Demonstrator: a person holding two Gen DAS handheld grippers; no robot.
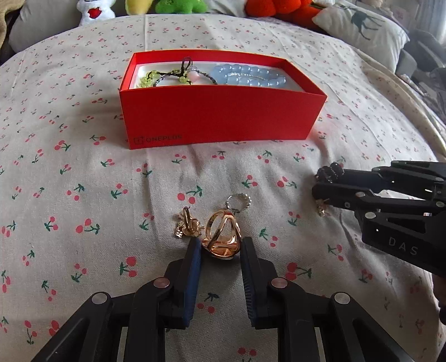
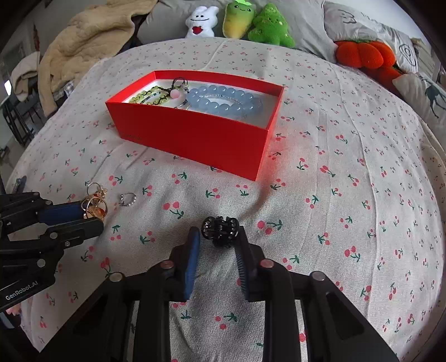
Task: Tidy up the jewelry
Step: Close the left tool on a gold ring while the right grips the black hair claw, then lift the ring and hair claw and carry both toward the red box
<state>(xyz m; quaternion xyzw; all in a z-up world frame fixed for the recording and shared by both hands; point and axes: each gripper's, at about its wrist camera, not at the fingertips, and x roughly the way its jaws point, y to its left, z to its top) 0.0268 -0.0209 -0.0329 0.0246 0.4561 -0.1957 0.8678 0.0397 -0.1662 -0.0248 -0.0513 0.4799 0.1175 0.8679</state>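
Note:
My left gripper [image 1: 221,242] is shut on a large gold ring [image 1: 223,247] that rests on the cherry-print bedspread. Its blue pads press the ring from both sides. Just beyond lie a gold flower ring [image 1: 188,225] and a small silver ring [image 1: 238,202]. My right gripper [image 2: 218,232] is shut on a black claw hair clip [image 2: 220,227], also on the bedspread. Farther back stands an open red box [image 1: 223,117] holding a blue bead bracelet [image 1: 248,75] and green beaded pieces [image 1: 147,79]. A tiny gold piece [image 1: 320,210] shows under the right gripper [image 1: 317,183].
Plush toys [image 2: 237,19] and an orange cushion [image 2: 365,54] line the bed's far edge. A beige blanket [image 2: 89,41] is heaped at the back left, with pillows [image 2: 429,94] at the right. Bedspread surrounds the box [image 2: 195,136] on all sides.

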